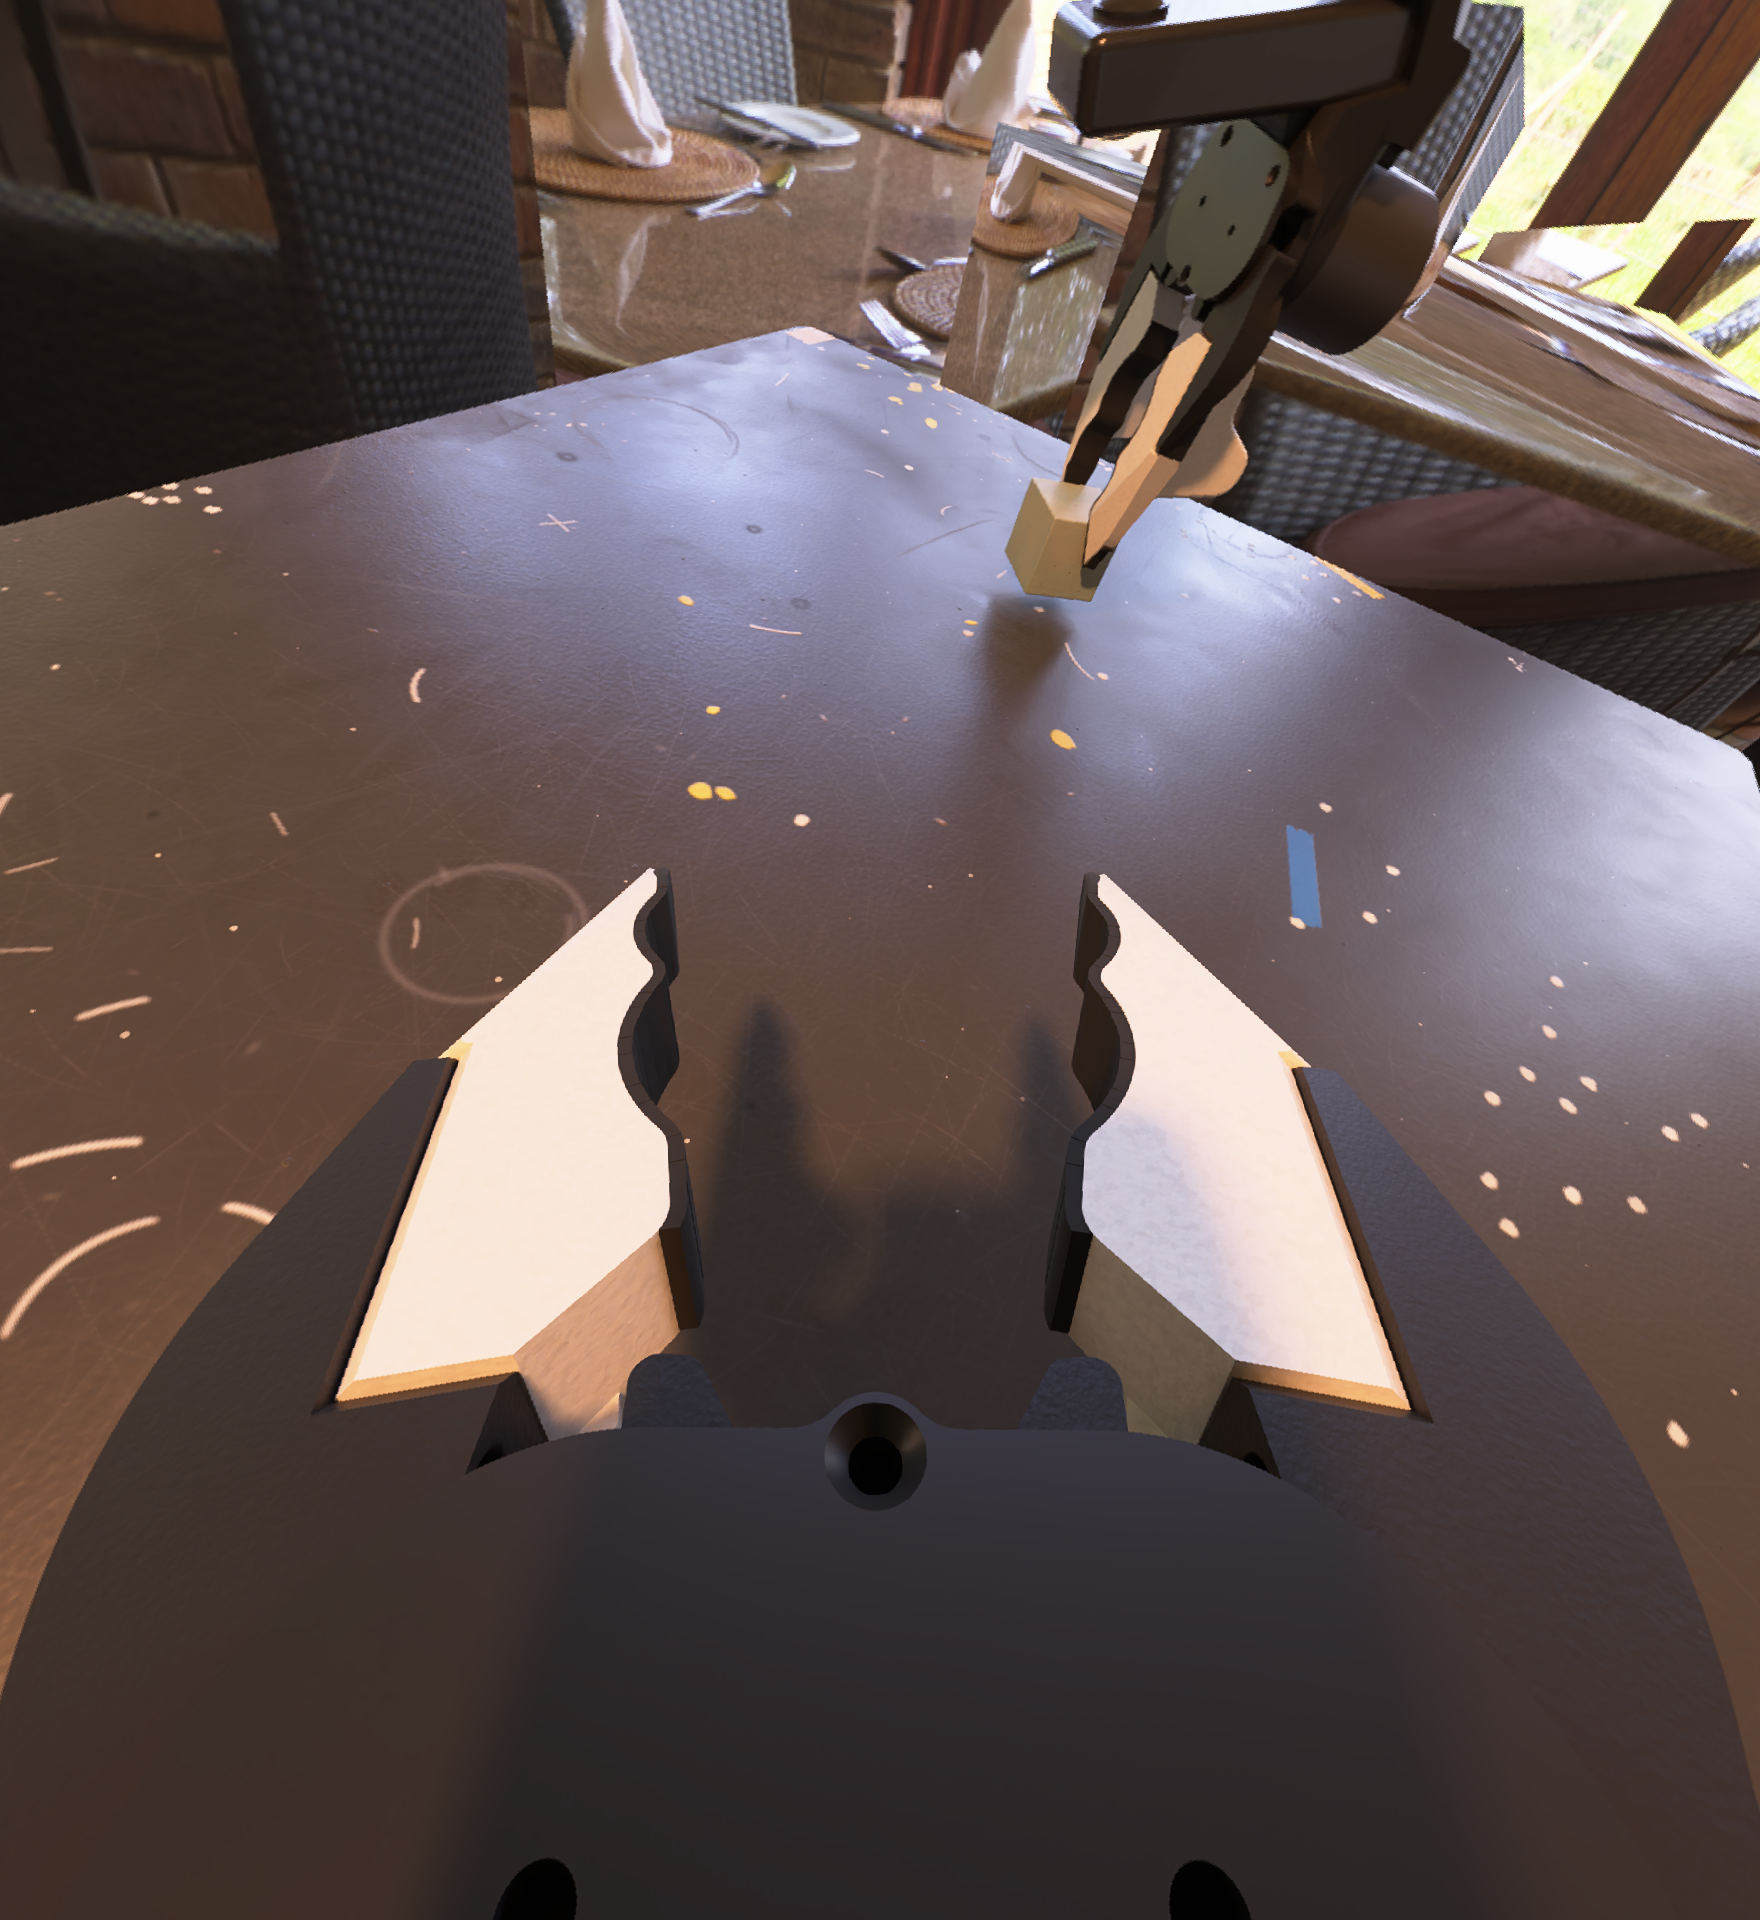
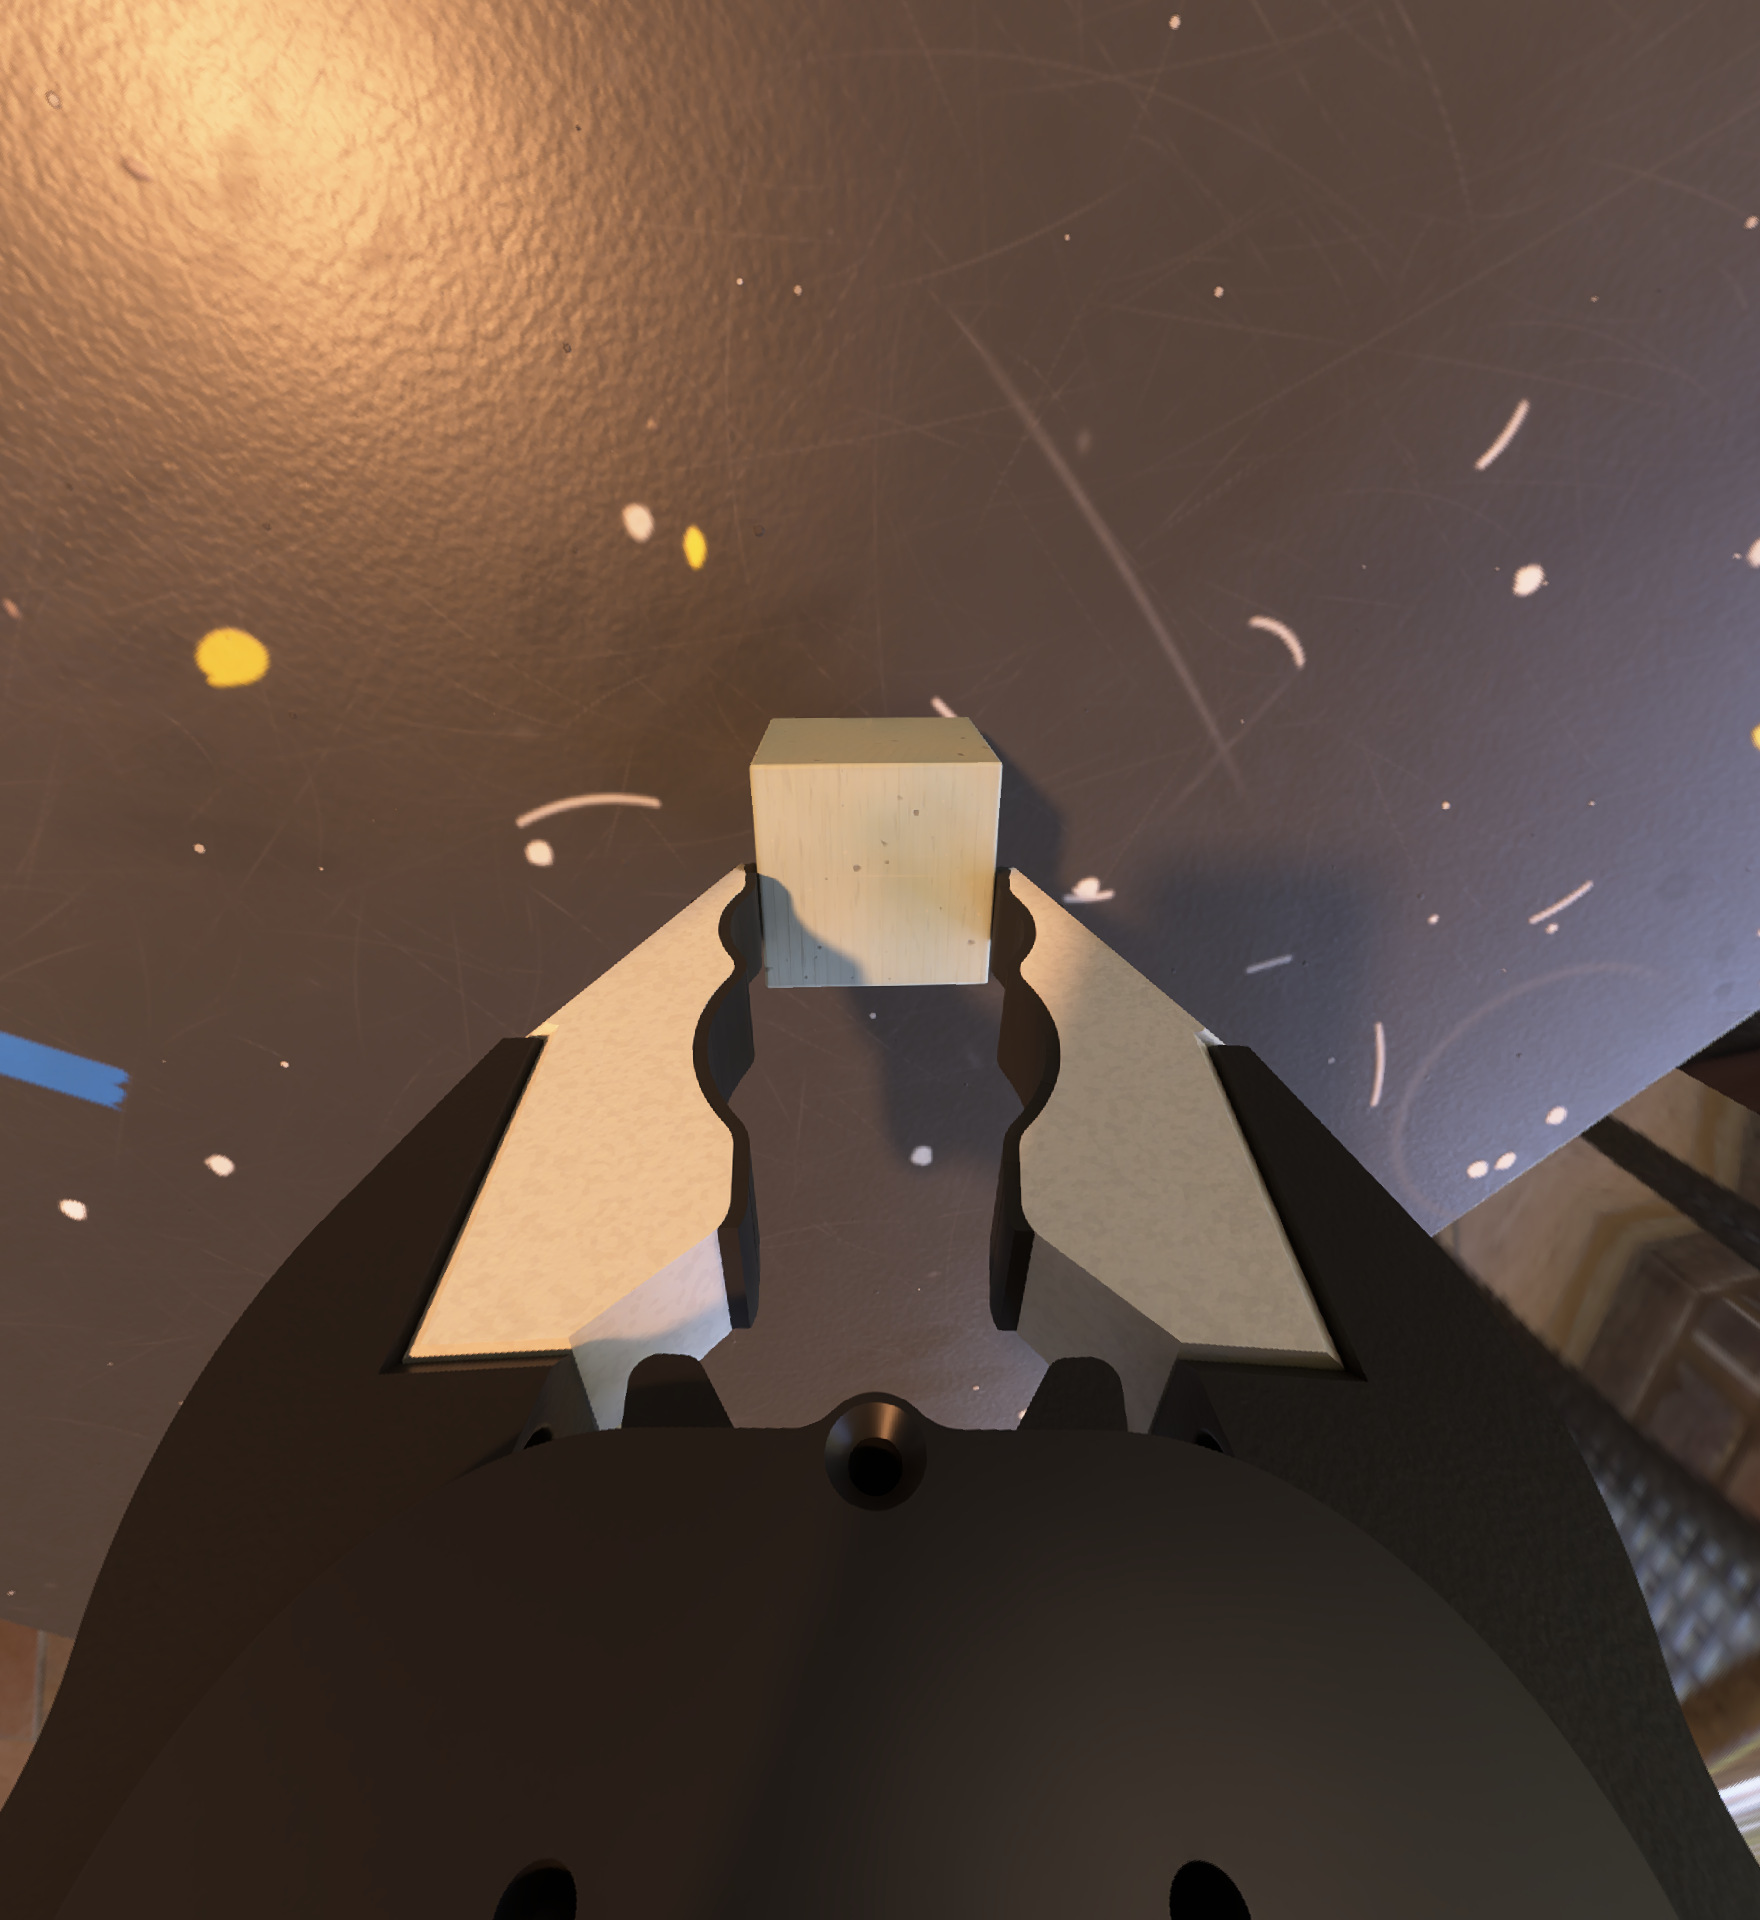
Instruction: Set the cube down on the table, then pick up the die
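A pale wooden cube [image 2: 876,831] sits between the tips of my right gripper [image 2: 876,883], whose fingers press on its two sides. In the left wrist view the right gripper [image 1: 1084,525] hangs at the far right of the dark, paint-specked table [image 1: 543,675] and holds the cube [image 1: 1047,540] tilted, a little above its own shadow on the tabletop. My left gripper [image 1: 876,883] is open and empty, above the near middle of the table. No die shows in either view.
A blue tape strip [image 1: 1302,878] lies on the table right of my left gripper; it also shows in the right wrist view [image 2: 24,1055]. The table's edge [image 2: 1582,1122] runs close to my right gripper. A dark wicker chair [image 1: 336,208] and a laid dining table [image 1: 751,229] stand beyond.
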Robot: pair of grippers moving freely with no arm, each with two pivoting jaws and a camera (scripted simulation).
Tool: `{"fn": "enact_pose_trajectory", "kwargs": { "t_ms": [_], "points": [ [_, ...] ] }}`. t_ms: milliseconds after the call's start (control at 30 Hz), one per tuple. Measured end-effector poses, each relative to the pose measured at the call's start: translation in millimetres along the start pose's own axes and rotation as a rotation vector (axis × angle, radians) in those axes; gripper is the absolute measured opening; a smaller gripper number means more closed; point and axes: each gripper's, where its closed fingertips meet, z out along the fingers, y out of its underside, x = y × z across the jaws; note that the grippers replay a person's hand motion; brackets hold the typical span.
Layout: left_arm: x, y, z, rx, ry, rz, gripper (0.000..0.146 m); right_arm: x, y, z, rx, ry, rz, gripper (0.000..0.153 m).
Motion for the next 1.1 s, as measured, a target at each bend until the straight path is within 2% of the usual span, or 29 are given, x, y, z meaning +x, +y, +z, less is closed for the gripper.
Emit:
{"fn": "enact_pose_trajectory", "kwargs": {
  "t_ms": [467, 600, 700, 867, 967, 1100],
  "points": [
    [6, 2, 3, -0.014, 0.017, 0.009, 0.078, -2, -7, 10, -0.054, -0.023, -0.024, 0.044],
    [6, 2, 3, -0.014, 0.019, 0.007, 0.078, 5, -10, 3, -0.02, 0.048, -0.027, 0.044],
    [7, 2, 4, -0.015, 0.022, 0.001, 0.078, 7, -14, -12, 0.028, 0.073, -0.024, 0.063],
    [6, -1, 1, -0.005, 0.011, 0.007, 0.078, 10, -28, -59, 0.242, 0.182, 0.03, 0.074],
    [4, -10, -7, 0.025, -0.012, 0.016, 0.078, -12, -50, -97, 0.528, 0.208, 0.075, 0.074],
    [-5, -30, -30, 0.108, -0.078, 0.008, 0.078, -80, -80, -131, 0.953, 0.187, 0.021, 0.073]
  ]
}}
